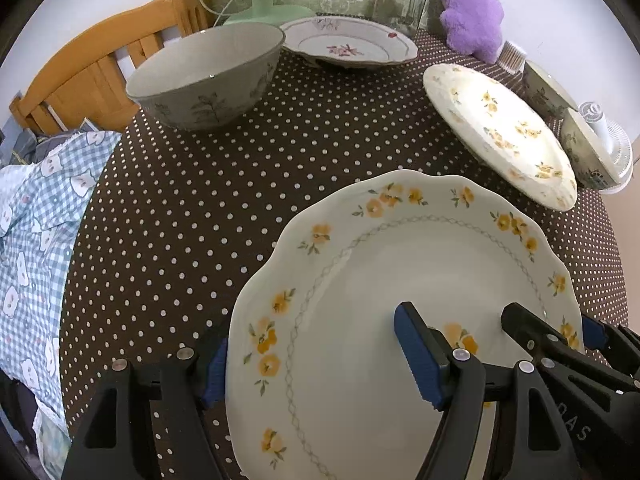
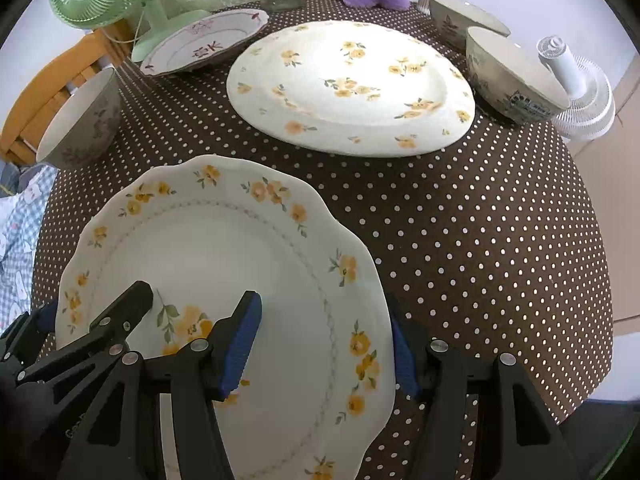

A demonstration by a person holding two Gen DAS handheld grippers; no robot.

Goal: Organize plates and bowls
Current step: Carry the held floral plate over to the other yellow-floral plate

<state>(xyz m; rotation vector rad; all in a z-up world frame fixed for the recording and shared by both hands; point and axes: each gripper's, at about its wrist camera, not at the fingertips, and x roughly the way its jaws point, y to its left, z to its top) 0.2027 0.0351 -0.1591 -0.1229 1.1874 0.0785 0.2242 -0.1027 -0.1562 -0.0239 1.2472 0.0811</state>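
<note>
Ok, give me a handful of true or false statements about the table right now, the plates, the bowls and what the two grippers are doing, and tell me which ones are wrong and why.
1. Both grippers grip the same scalloped plate by opposite rims. True: the left gripper and the right gripper each have one finger above it and one below.
2. The oval plate is stacked on the scalloped plate. False: it lies apart, further back on the dotted tablecloth.
3. The pink-flowered dish sits near the green fan. True.
4. The big grey bowl holds a spoon. False: it looks empty.
5. The purple plush toy lies in a bowl. False: it is on the table's far edge.
</note>
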